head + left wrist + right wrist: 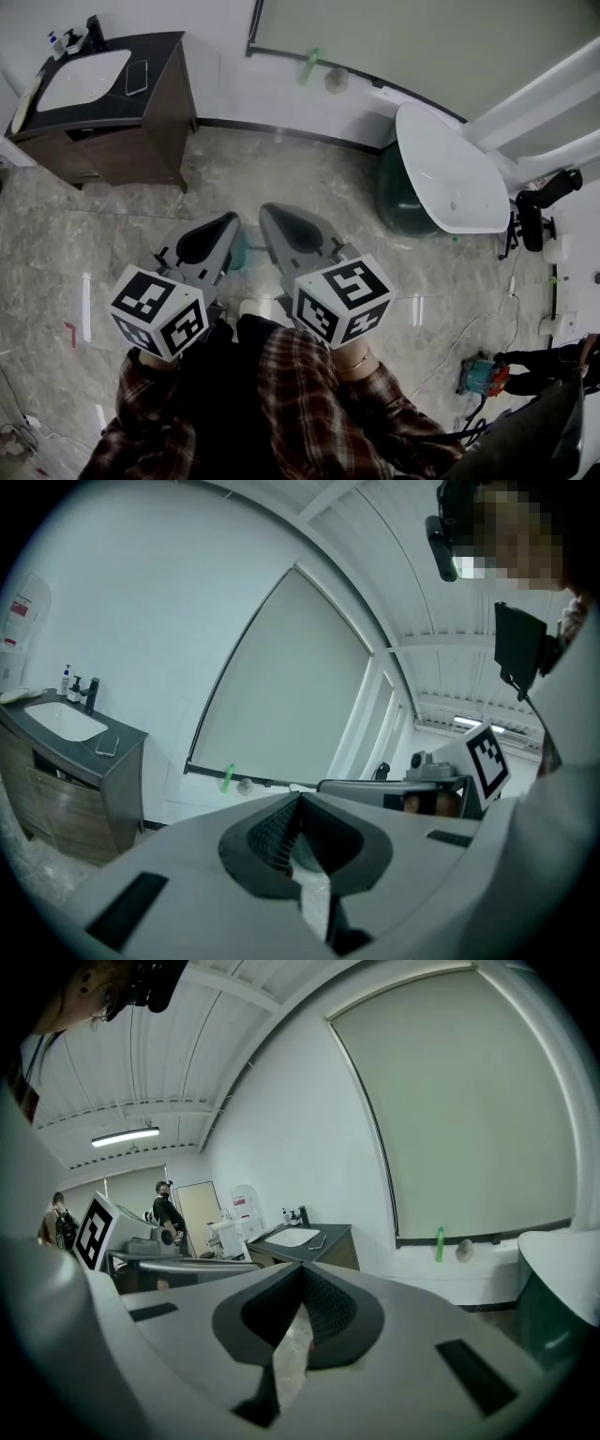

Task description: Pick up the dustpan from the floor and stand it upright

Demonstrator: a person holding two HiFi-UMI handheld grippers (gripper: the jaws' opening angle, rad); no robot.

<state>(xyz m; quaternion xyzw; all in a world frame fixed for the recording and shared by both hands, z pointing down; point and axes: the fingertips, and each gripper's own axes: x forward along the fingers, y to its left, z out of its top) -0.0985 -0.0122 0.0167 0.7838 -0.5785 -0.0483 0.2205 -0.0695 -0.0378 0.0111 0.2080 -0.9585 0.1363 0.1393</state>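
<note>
Sensibly, with left gripper [225, 225] and right gripper [274, 217] both clenched on nothing above the floor [122, 225], the person should first locate the unseen dustpan, then unclench.

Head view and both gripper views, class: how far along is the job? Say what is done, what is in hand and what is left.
Done: nothing; no dustpan shows in any view. In hand: nothing; the left gripper and right gripper have shut, empty jaws and are held over the floor. Left: find the dustpan, grasp it, stand it upright.
</note>
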